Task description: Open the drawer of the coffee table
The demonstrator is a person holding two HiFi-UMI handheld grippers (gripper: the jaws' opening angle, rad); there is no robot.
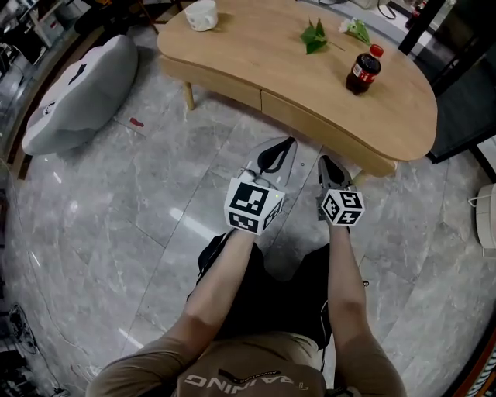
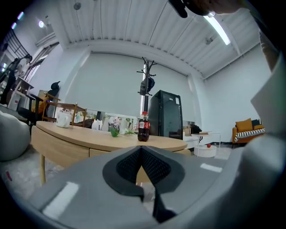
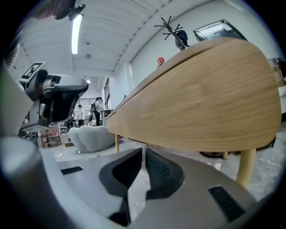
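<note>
The light wooden coffee table (image 1: pixel 256 54) stands ahead of me, and its drawer front (image 1: pixel 310 118) faces me, flush with the table's apron to the right of a vertical seam. My left gripper (image 1: pixel 288 144) hovers above the floor just short of that front, shut and empty. Beside it on the right, my right gripper (image 1: pixel 324 161) is also shut with nothing between its pads, close under the table's edge. In the left gripper view the closed gripper (image 2: pixel 141 147) points at the drawer front (image 2: pixel 100 153). The right gripper view shows the shut gripper (image 3: pixel 144 150) below the curved apron (image 3: pixel 196 112).
On the tabletop stand a cola bottle (image 1: pixel 363 71), a white cup (image 1: pixel 201 14) and green leaves (image 1: pixel 314 36) with a white flower (image 1: pixel 356 29). A grey beanbag (image 1: pixel 77 93) lies on the marble floor at left. A black cabinet (image 1: pixel 465 101) is at right. My knees are below the grippers.
</note>
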